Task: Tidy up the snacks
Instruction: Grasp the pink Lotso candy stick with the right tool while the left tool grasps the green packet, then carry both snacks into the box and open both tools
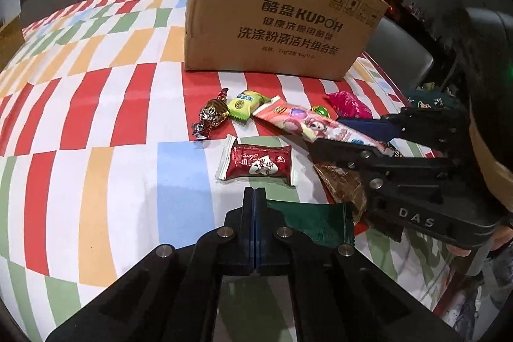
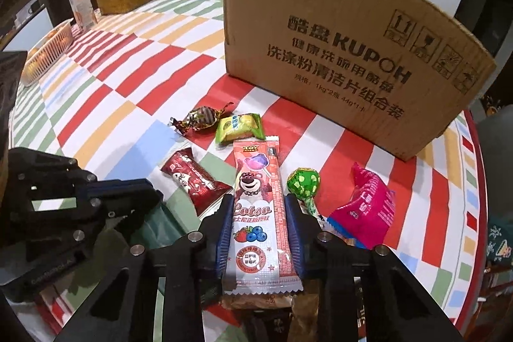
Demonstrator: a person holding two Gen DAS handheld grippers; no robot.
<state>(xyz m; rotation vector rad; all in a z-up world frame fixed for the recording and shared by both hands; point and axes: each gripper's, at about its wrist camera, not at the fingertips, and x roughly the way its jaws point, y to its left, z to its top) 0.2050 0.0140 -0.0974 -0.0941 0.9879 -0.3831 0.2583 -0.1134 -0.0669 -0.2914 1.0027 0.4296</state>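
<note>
While both grippers are down among the sweets, each has gone for a different packet, which makes sense if the pile is meant to end up in the box [image 2: 336, 31] standing open-topped just behind it on the striped cloth [image 1: 96, 104].

The right gripper [image 2: 258, 213] has its jaws closed on the long pink Lotso pouch [image 2: 256, 197], one pad on each long edge, gripping it across its width near the lower half. That leaves the top end sticking forward toward the box, so it looks set to be carried in lengthwise. From the left camera the pouch already seems tilted up off the cloth at its near end.

The left gripper [image 1: 255, 204] has its pads pressed flat together with no gap. A green wrapper [image 1: 317, 221] lies right beside them, its edge at the pads, but I cannot tell whether a corner is actually pinched; it may have slipped out sideways.

Untouched on the cloth: a red packet [image 1: 256, 164] just ahead of the left gripper, a foil candy [image 1: 213, 114] and a lime packet [image 1: 245, 104] side by side nearer the box, a green lollipop [image 2: 303, 180] just right of the pouch, and a magenta bag [image 2: 368, 207] beyond that. A brown wrapper [image 1: 343, 181] lies partly under the right gripper, so lifting the pouch should not drag it.
</note>
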